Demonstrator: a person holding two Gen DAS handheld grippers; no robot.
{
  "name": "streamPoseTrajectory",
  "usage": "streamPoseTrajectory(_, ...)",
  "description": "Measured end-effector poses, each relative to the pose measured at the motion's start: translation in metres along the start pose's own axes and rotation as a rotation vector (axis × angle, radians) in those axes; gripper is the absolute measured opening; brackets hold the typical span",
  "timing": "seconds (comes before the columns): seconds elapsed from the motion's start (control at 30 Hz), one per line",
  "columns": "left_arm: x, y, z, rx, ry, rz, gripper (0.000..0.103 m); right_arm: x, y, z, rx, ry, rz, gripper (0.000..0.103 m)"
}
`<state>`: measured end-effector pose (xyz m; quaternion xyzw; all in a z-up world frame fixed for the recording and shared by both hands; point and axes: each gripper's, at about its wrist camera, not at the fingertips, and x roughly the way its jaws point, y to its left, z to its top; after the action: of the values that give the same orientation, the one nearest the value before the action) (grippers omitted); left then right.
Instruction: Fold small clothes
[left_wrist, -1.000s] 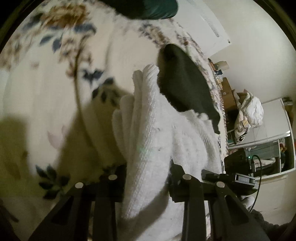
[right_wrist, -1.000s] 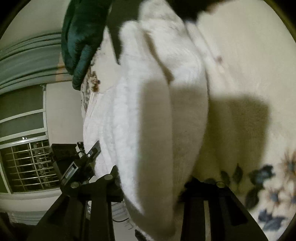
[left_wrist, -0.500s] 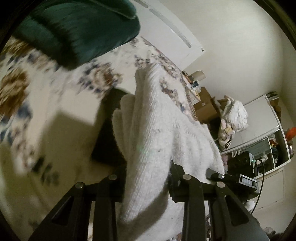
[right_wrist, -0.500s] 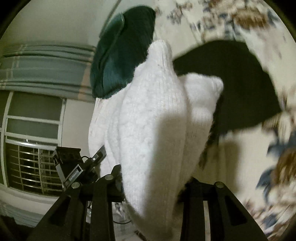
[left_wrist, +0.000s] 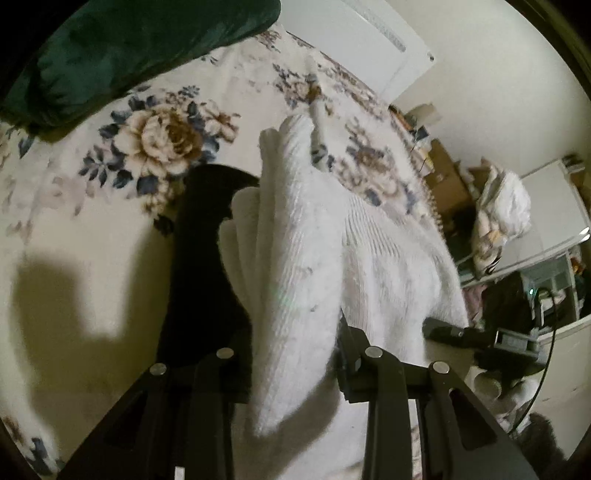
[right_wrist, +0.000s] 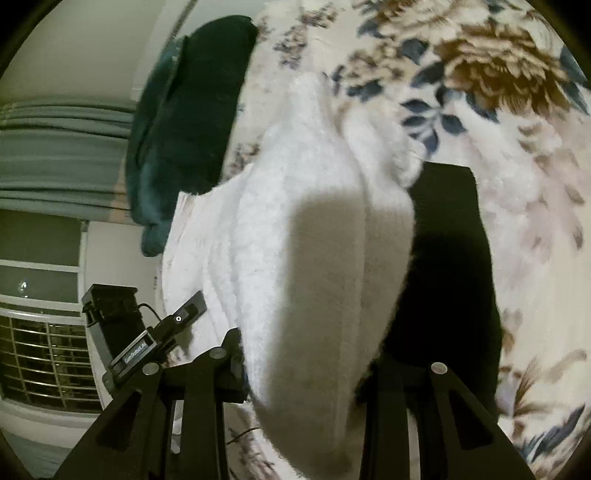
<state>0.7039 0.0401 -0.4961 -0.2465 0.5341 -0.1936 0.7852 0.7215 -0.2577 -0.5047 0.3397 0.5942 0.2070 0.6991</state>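
While both grippers' jaws clamp the white garment (left_wrist: 295, 266), black cloth (right_wrist: 450, 258) apparently lies beneath.

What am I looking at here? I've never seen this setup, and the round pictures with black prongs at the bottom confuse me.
There is no robot. A person holds a two-finger gripper in each hand, and a fisheye camera on each looks forward along its fingers, hence the round pictures. The black prongs are those fingers. One picture is from the left gripper, the other from the right gripper. Both are shut on the same white knitted garment, lifted between them. Below is a floral bedspread with a black cloth lying flat on it and a dark green garment farther off.
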Motion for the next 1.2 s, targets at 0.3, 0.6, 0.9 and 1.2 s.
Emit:
streamPoseTrajectory(0.3, -0.003, -0.022, -0.004, 0.076, 0.018, 0.188, 0.039, -0.001, -0.005, -0.011, 0.009, -0.006, -0.111, 0.053)
streamPoseTrajectory(0.6, -0.021, -0.062, -0.028, 0.255, -0.099, 0.459, 0.094, -0.021, 0.044, -0.048, -0.182, -0.169, -0.620, 0.087)
streamPoseTrajectory(0.9, -0.051, -0.098, -0.050, 0.270, -0.200, 0.549, 0.102, -0.057, 0.079, -0.107, -0.250, -0.360, -1.000, 0.103)
streamPoseTrajectory(1.2, -0.115, -0.145, -0.080, 0.257, -0.210, 0.541, 0.103, -0.117, 0.134, -0.165, -0.241, -0.434, -1.026, 0.103)
